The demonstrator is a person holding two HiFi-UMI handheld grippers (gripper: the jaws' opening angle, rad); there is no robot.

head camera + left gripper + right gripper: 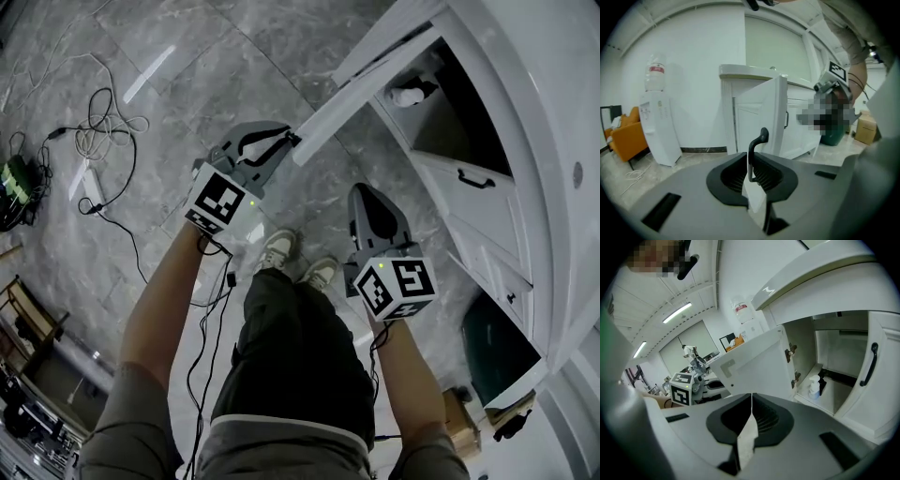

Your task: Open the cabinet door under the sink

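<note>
The white cabinet door [349,101] under the counter stands swung wide out from the cabinet [525,187]. My left gripper [286,139] is at the door's free edge. In the left gripper view its jaws [751,160] are shut on the door's black handle [757,143], with the door [759,110] behind it. My right gripper [371,194] hangs lower in front of the cabinet, jaws shut [751,398] with nothing between them. It looks at the door's inner face [750,364] and into the open compartment, where a white pump bottle [814,386] stands.
A second, closed door with a black handle [475,178] is next to the opening. A dark green bin [492,347] and a cardboard box [459,422] stand by the cabinet. Cables [103,131] lie on the marble floor at the left. A water dispenser [658,126] stands left of the cabinet.
</note>
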